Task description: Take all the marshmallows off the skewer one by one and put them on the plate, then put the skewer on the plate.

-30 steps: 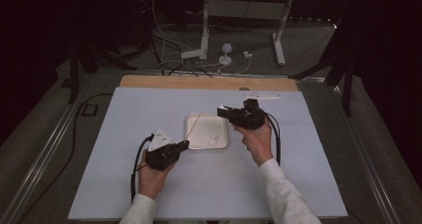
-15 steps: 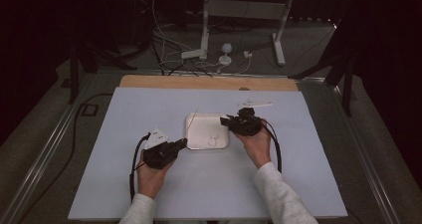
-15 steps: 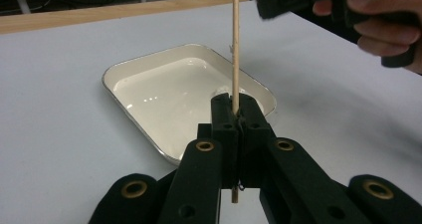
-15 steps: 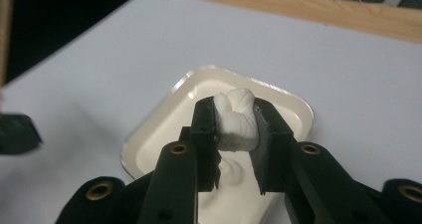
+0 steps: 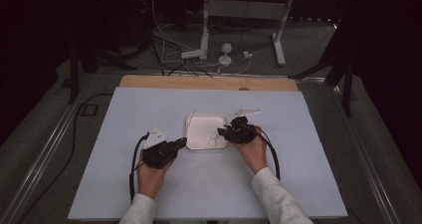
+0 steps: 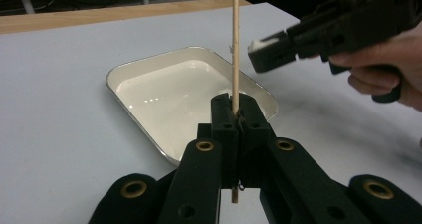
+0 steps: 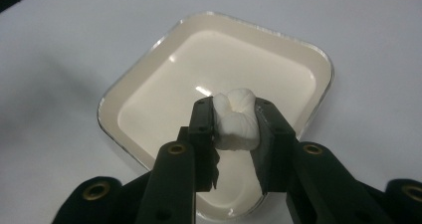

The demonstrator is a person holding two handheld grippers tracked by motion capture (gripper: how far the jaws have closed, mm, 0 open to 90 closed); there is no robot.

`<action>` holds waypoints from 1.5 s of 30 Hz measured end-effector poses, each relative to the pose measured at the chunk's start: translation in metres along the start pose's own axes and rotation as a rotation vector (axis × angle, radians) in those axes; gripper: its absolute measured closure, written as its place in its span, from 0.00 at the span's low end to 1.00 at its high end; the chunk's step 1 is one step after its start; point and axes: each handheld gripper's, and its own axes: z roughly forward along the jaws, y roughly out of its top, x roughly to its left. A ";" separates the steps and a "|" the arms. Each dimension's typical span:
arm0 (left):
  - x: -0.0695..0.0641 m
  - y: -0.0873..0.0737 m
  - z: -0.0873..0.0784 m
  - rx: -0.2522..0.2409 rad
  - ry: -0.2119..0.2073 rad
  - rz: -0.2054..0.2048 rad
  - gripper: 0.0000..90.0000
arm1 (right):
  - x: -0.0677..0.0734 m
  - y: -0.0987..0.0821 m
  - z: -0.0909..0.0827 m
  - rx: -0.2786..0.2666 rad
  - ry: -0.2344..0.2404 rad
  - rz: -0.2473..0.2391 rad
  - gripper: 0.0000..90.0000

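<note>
- Lowered since the earlier frames: right gripper (image 5: 225,132) down to the near right part of the shallow square white enamel tray with a thin metal rim (image 5: 189,133) — jaws just been opening a little, small white knotted lump of soft dough or marshmallow (image 7: 235,120) between the pads and touching both.
- Left gripper (image 5: 182,142) unmoved, just beside the tray's near left corner, clamped tight on a thin straight wooden skewer (image 6: 235,50) that stands upright, most of its length above the jaws.
- Lump: judged light, soft, easily squashed, perhaps tacky against the pads; best taken across its middle with a gentle squeeze, never hard enough to flatten the folds.
- Skewer: judged light, stiff, brittle if bent; best gripped low for a steady tip, as now, with the long upper part free for threading.
- Tray: glossy inside, likely slippery — lump prone to slide if pushed sideways.
- Pale blue-grey matte tabletop (image 5: 149,104), flat and bare around the tray; strip of bare wood (image 5: 174,81) along the far edge.
- Beyond: dark floor, tangle of white cables (image 5: 219,59), pale metal stand (image 5: 239,10), black curtains.
</note>
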 end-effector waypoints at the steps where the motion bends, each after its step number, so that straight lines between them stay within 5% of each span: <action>1: 0.000 0.000 0.000 -0.002 0.001 -0.001 1.00 | -0.001 -0.002 0.001 0.002 0.002 0.001 0.81; 12: -0.001 0.000 0.002 0.000 -0.005 -0.005 1.00 | 0.001 -0.008 0.006 0.043 0.012 -0.007 0.77; 17: -0.001 0.001 0.002 -0.006 -0.005 -0.011 1.00 | -0.001 -0.008 0.009 0.054 0.053 0.004 0.42; 21: 0.000 0.001 0.003 -0.005 -0.002 -0.013 1.00 | -0.005 -0.007 0.005 0.001 0.108 0.048 0.30; 27: -0.002 0.003 0.003 -0.010 -0.003 -0.015 1.00 | 0.004 -0.006 -0.010 -0.086 0.029 0.004 0.15; 31: -0.004 0.005 0.005 -0.008 0.000 -0.013 1.00 | 0.009 -0.005 -0.023 -0.130 0.064 -0.014 0.05; 45: -0.007 0.012 0.017 -0.011 0.042 -0.052 0.99 | 0.000 -0.018 -0.060 -0.214 0.056 -0.028 0.02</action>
